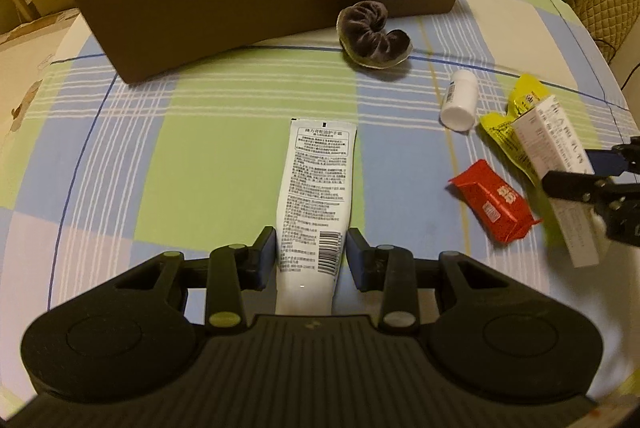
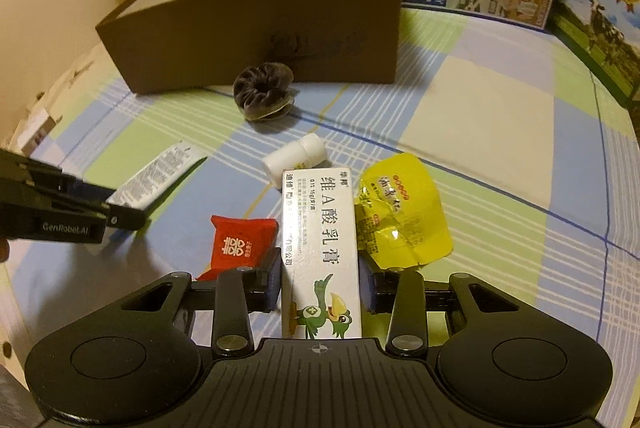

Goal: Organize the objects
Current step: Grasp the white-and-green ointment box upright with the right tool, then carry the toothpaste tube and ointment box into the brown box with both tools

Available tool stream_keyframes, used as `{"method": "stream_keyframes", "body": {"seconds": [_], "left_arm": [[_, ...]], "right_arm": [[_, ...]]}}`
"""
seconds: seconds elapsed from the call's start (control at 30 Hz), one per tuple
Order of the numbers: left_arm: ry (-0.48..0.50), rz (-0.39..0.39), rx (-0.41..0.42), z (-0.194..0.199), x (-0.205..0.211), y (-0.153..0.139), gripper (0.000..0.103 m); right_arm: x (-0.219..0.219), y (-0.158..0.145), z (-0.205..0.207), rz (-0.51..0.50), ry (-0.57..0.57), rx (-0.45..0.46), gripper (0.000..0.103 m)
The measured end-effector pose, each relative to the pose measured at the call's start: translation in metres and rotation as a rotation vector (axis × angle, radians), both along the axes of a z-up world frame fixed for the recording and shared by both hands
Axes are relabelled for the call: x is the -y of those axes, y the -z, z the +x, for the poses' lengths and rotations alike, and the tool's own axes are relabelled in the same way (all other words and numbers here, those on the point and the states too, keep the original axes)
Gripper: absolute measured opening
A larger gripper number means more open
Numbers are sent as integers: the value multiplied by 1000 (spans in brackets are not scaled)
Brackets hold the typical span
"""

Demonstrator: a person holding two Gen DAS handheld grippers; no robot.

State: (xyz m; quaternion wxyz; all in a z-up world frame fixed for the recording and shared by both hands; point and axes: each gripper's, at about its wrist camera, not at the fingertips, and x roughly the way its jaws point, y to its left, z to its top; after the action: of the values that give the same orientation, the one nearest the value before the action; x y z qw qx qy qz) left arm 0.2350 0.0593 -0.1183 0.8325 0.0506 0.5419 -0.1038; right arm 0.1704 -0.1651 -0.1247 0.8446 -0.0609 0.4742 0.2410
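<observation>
Left gripper [image 1: 311, 255] straddled the tube [image 1: 314, 195], jaws not quite closed on it; right gripper [image 2: 319, 278] likewise bracketed the carton [image 2: 320, 248], grip uncertain. Ahead of both, the box [image 2: 256, 39] showed nothing inside. Scrunchie [image 2: 262, 89], bottle [image 2: 296, 157], red packet [image 2: 240, 242] and yellow pouch [image 2: 404, 211] lay unsorted beyond the fingers, so sorting looked barely begun.

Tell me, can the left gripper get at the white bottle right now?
Probably not yet: the left gripper straddles the white tube, and the white bottle lies well off to its right, though nothing blocks the way.
</observation>
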Motion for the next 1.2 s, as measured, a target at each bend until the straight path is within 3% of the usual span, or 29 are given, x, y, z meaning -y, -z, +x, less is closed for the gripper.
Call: {"method": "stream_keyframes", "body": {"seconds": [0.23,0.7,1.2], "left_arm": [[-19,-24,27,-8,-6,-12,32],[-49,-98,148,-12,-19,-63,32],[-116,-125,290,24,-54,-119,32]], "right_arm": [[17,-12,-4,42,59,0,35],[26,-39,3,97,105,19,35],[-10,-86,60,173,57,97,35]]}}
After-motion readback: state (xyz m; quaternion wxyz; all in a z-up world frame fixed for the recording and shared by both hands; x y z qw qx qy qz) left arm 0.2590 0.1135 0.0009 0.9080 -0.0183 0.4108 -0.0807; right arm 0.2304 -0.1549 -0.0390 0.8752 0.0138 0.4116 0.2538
